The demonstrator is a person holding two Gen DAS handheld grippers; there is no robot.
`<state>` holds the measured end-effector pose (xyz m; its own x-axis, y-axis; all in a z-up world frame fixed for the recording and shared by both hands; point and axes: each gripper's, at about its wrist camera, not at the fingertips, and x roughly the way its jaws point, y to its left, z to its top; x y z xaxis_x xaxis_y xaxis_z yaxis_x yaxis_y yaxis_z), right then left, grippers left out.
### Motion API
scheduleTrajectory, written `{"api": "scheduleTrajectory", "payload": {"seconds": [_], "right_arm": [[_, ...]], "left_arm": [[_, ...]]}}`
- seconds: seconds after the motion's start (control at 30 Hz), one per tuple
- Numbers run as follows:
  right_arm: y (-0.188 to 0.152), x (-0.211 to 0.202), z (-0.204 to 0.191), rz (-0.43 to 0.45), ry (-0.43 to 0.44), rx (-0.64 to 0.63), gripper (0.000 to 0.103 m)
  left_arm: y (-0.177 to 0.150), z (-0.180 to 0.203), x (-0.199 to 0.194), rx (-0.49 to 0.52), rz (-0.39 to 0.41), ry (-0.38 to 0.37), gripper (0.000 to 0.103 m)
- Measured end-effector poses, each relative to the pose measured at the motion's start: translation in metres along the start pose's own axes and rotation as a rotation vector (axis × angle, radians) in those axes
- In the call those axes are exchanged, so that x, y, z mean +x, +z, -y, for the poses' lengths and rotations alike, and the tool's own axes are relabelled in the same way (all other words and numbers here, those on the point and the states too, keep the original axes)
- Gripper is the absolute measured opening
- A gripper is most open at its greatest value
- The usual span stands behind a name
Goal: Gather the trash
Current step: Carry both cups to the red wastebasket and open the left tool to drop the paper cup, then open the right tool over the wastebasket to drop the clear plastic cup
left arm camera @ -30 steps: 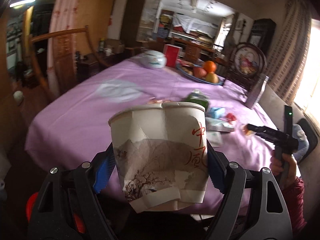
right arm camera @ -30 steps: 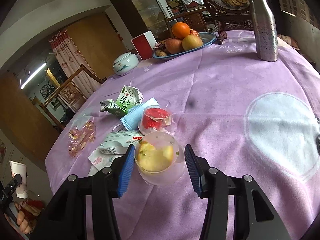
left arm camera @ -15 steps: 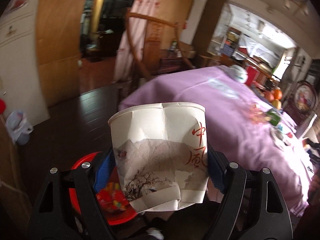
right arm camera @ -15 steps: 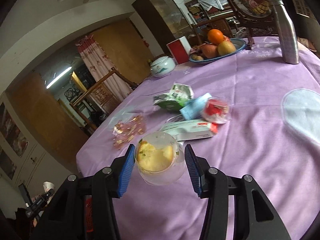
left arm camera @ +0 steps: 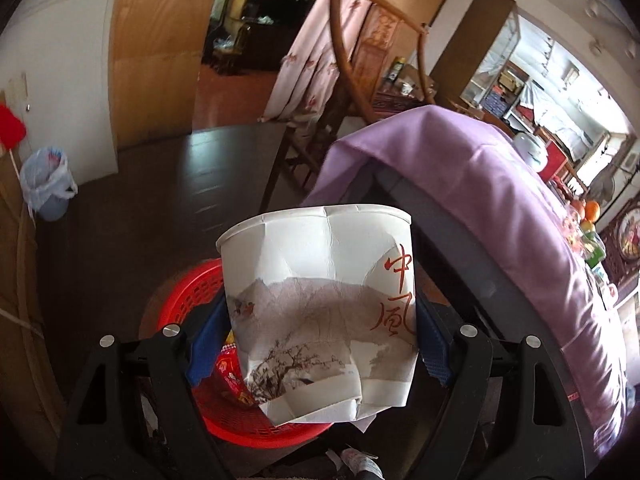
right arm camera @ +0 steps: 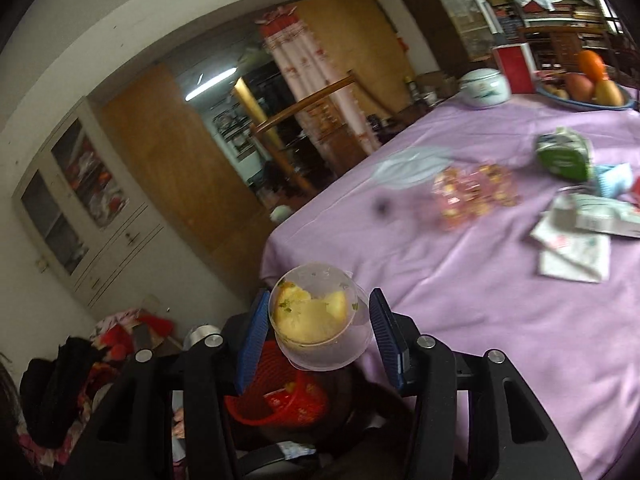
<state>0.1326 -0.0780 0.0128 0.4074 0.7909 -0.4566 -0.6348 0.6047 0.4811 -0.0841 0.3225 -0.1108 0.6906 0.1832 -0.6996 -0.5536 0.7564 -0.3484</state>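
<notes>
My left gripper [left arm camera: 320,336] is shut on a crumpled white paper cup [left arm camera: 320,304] with red characters, held above a red plastic basket [left arm camera: 192,300] on the dark floor beside the table. My right gripper [right arm camera: 320,336] is shut on a clear plastic cup [right arm camera: 320,324] holding yellow fruit scraps, held off the table's near corner above the same red basket [right arm camera: 280,404]. Trash lies on the purple tablecloth [right arm camera: 460,280]: a green carton [right arm camera: 564,156], a pink candy wrapper [right arm camera: 472,192], a white packet [right arm camera: 596,216] and a blue mask [right arm camera: 612,178].
A wooden chair [left arm camera: 360,60] stands past the table's end. A lined bin [left arm camera: 48,180] stands by the wall at left. A fruit plate [right arm camera: 584,88], a white lidded jar [right arm camera: 484,84] and a red box [right arm camera: 514,64] stand at the table's far side.
Both grippers have swung away from the tabletop to its edge and now hang over the red basket on the floor, each still gripping its cup.
</notes>
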Motion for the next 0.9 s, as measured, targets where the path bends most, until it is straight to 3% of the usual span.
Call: {"api": "scheduleTrajectory", "payload": {"seconds": [0.17,0.3,0.47,0.63,0.73,0.9], "right_arm": [[-0.013,0.034,-0.035,-0.076,0.043,-0.030,0.050],[-0.022,0.057,-0.050,-0.126,0.057,-0.035,0.050],[-0.035,0.086,-0.065,-0.191,0.058,-0.048,0.050],[-0.052,0.116,-0.086,-0.260,0.064,-0.073,0.050],[-0.061,0.135,-0.099,-0.297,0.078,-0.098,0.050],[-0.077,0.173,-0.129,-0.387,0.123,-0.144,0.050]], "left_arm": [[-0.006,-0.005,0.011,0.002,-0.018,0.034,0.081],[-0.003,-0.006,0.009,-0.007,0.017,0.073,0.096],[0.005,-0.025,0.003,-0.067,0.087,0.140,0.096],[0.011,-0.056,-0.001,-0.150,0.128,0.266,0.096],[0.014,-0.071,-0.009,-0.215,0.151,0.247,0.096],[0.015,-0.086,-0.022,-0.262,0.201,0.321,0.096]]}}
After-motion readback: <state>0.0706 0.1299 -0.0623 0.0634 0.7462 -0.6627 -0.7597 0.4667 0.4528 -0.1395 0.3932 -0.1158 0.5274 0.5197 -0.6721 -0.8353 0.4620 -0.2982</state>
